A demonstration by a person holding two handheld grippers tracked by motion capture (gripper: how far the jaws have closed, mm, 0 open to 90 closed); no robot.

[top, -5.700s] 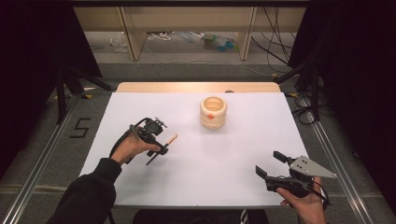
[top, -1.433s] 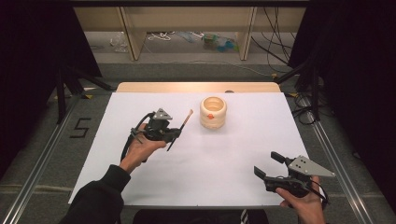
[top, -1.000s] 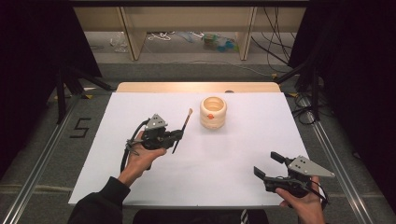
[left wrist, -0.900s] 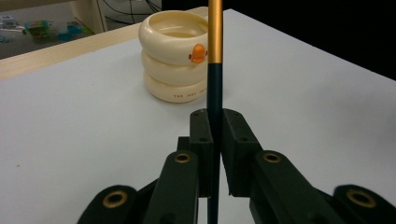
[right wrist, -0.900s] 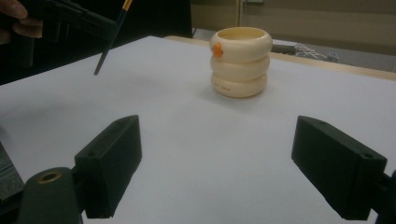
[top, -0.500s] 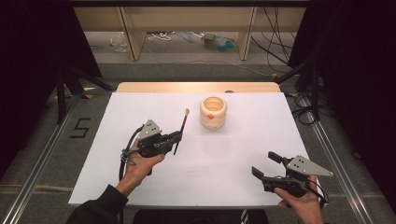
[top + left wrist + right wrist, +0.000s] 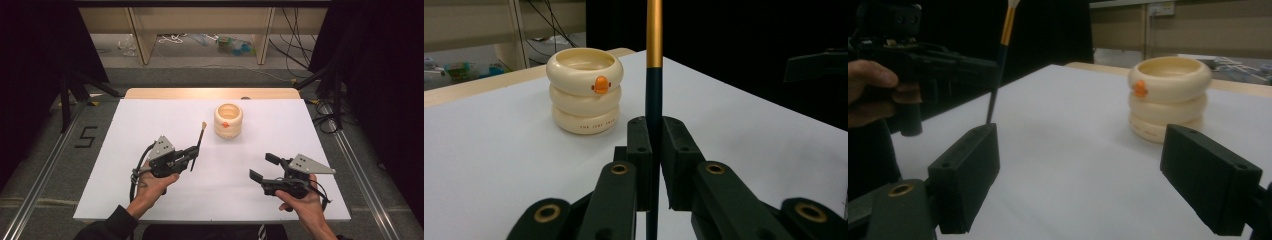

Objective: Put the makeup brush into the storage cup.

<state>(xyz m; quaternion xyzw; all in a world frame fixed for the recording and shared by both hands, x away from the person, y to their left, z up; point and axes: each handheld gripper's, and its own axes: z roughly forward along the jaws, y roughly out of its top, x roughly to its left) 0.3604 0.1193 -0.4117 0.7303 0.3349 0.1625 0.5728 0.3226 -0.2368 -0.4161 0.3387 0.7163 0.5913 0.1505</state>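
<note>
Brush (image 7: 199, 145): dark lower shaft, gold upper section, pale tip. Clamped between the pads of the left hand-held gripper (image 7: 190, 157), which grips the dark lower part. Shaft stands near upright, leaning slightly away from the person, tip above and beyond the jaws. Lower end of the shaft pokes out below the pads, clear of the bench (image 7: 150, 115).

Cream ringed pot (image 7: 228, 120) with an orange mark: upright on the bench, ahead of the left hand-held gripper and off to its right, well apart from the brush tip. Mouth open, looks empty as far as the rim allows.

Right hand-held gripper (image 7: 264, 167): jaws apart, nothing between them, held low over the bench on the person's near right, pointing toward the brush.

Judged risks:
- Grip sits low on a long thin shaft, so the brush may pivot in the pads when tipped toward the pot.
- A tilted tip may catch the rim instead of entering.
- Pot looks light; a sideways knock could tip or slide it.
- If the right jaws take the shaft, early release could drop it.
</note>
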